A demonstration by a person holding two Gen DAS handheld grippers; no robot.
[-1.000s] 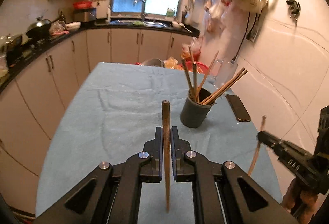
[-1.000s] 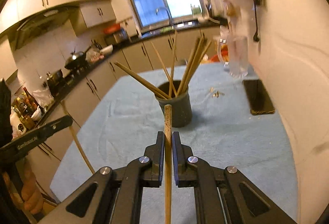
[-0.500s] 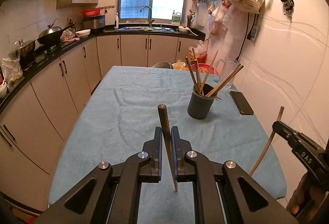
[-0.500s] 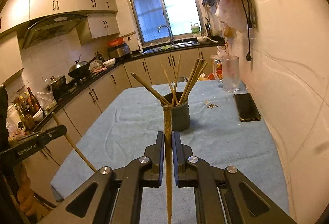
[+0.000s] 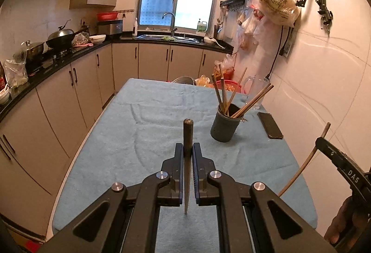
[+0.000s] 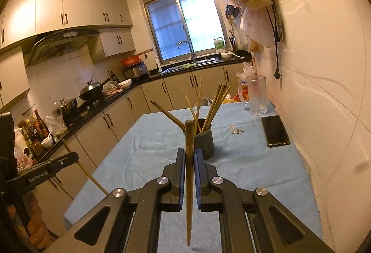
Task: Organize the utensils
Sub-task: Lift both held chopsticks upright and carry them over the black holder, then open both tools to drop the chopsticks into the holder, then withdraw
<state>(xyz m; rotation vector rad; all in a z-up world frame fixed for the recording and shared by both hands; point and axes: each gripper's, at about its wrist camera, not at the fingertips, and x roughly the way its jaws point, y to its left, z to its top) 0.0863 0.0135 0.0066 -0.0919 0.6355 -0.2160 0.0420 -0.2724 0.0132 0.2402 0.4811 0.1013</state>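
fingers (image 5: 178, 155) still clamping chopstick (image 5: 187, 134), now upright

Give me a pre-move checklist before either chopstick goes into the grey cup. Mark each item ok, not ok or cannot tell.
1. Left gripper shut on the left chopstick, stick upright between the fingers: ok.
2. Right gripper shut on the right chopstick, also upright: ok.
3. Grey cup standing upright on the blue cloth: ok.
4. Room in the cup mouth: several chopsticks already fan out of it, but a gap shows: ok, tight.
5. Phone and glass mug apart from the cup: ok.
6. Grip firm enough not to slip: cannot tell.
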